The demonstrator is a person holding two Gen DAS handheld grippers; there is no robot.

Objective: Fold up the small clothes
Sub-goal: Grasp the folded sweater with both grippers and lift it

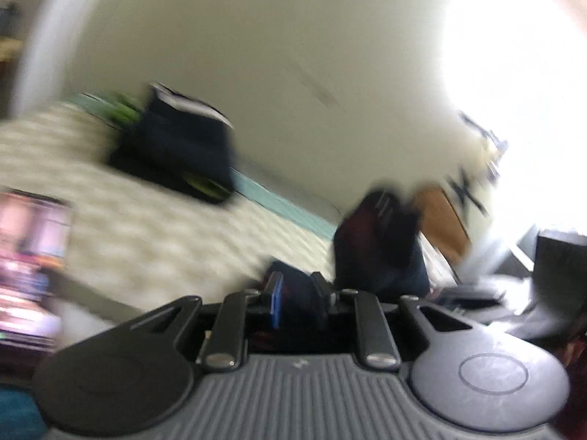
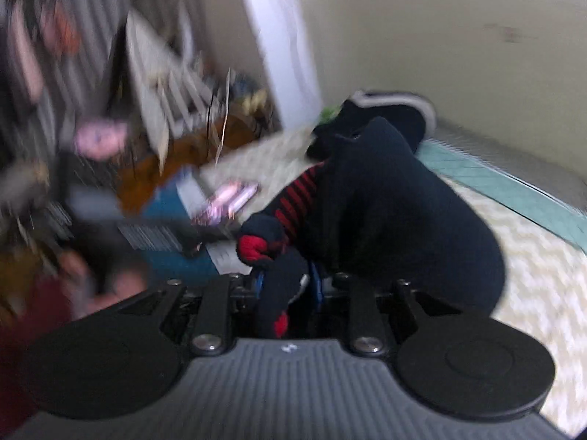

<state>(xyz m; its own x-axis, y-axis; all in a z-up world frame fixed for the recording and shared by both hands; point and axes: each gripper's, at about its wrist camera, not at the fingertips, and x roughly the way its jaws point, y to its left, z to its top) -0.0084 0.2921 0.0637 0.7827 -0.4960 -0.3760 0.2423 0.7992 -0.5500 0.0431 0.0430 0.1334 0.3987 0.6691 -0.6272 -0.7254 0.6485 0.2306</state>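
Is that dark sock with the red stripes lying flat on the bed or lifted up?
Lifted. The sock is bunched and hangs from the right hand-held gripper, clear of the bedcover.

A bed (image 1: pixel 154 227) covered with a cream spread in a pale zigzag pattern is seen in both wrist views, blurred. A light blue strip of bedding (image 2: pixel 513 187) is shown along its far edge, next to the wall. A pile of dark navy clothes (image 1: pixel 179 146) with a white trim and something bright green beneath is laid on the spread near that edge. A lit phone screen (image 1: pixel 29 256) is seen lying at the bed's other side, well apart from the pile.
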